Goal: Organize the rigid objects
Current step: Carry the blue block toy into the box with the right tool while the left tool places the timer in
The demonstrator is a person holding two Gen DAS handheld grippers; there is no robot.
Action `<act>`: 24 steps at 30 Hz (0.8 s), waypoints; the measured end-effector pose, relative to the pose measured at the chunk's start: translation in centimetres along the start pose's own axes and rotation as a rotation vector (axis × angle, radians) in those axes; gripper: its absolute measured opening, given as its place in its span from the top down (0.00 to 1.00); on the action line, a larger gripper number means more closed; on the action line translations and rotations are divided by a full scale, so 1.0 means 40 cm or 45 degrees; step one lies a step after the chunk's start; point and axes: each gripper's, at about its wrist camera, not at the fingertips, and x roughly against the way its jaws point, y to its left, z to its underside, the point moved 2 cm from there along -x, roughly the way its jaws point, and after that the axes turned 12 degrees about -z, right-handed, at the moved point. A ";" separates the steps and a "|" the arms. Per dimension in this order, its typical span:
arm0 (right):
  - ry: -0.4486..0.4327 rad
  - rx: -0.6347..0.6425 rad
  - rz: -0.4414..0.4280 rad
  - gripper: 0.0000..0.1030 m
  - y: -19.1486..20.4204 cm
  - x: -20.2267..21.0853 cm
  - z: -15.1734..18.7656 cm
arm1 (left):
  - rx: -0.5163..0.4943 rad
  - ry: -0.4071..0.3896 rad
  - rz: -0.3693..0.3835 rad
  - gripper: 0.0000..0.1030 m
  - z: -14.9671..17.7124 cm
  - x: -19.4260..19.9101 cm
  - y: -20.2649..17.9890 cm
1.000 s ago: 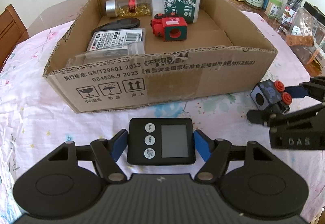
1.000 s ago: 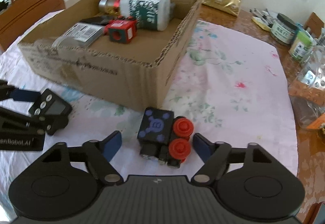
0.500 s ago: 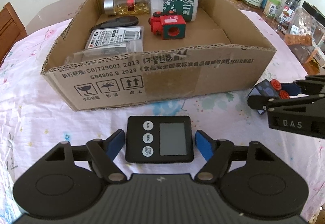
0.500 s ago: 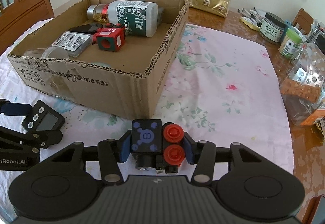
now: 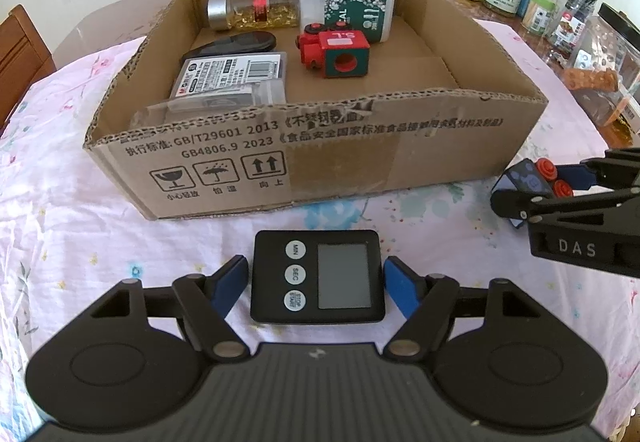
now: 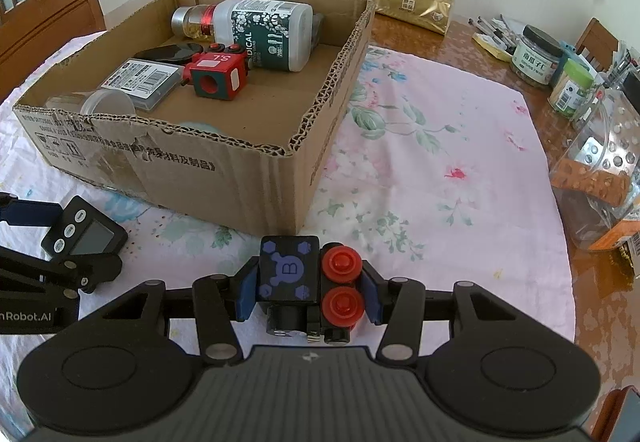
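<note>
A black digital timer [image 5: 316,276] lies on the floral tablecloth in front of a cardboard box [image 5: 400,161]. My left gripper [image 5: 317,284] straddles it, its jaws closing, and the blue pads [image 5: 234,276] meet the timer's sides. My right gripper [image 6: 308,292] is shut on a black cube toy [image 6: 290,270] with two red knobs, near the box's front right corner [image 6: 296,177]. In the left wrist view that cube [image 5: 522,177] shows at the right, between the right gripper's fingers. The timer [image 6: 86,238] appears at the left of the right wrist view.
The box holds a red cube toy [image 5: 340,49], a white and green bottle [image 5: 348,7], a clear jar [image 5: 256,7], a flat pack [image 5: 232,71] and a dark oval case [image 5: 236,43]. Jars and containers [image 6: 560,73] crowd the table's right side; wooden chairs stand around.
My right gripper's jaws closed onto the black cube toy and lifted it slightly. My left gripper's pads drew in against the timer. The view of the box shifted little.
</note>
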 end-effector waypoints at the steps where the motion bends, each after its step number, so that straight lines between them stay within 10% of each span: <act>1: 0.004 0.002 -0.002 0.46 0.001 0.001 -0.001 | -0.007 -0.002 0.005 0.33 -0.001 0.001 0.000; 24: 0.080 0.084 -0.087 0.46 0.006 0.090 -0.018 | -0.214 0.036 0.165 0.33 -0.031 0.067 0.029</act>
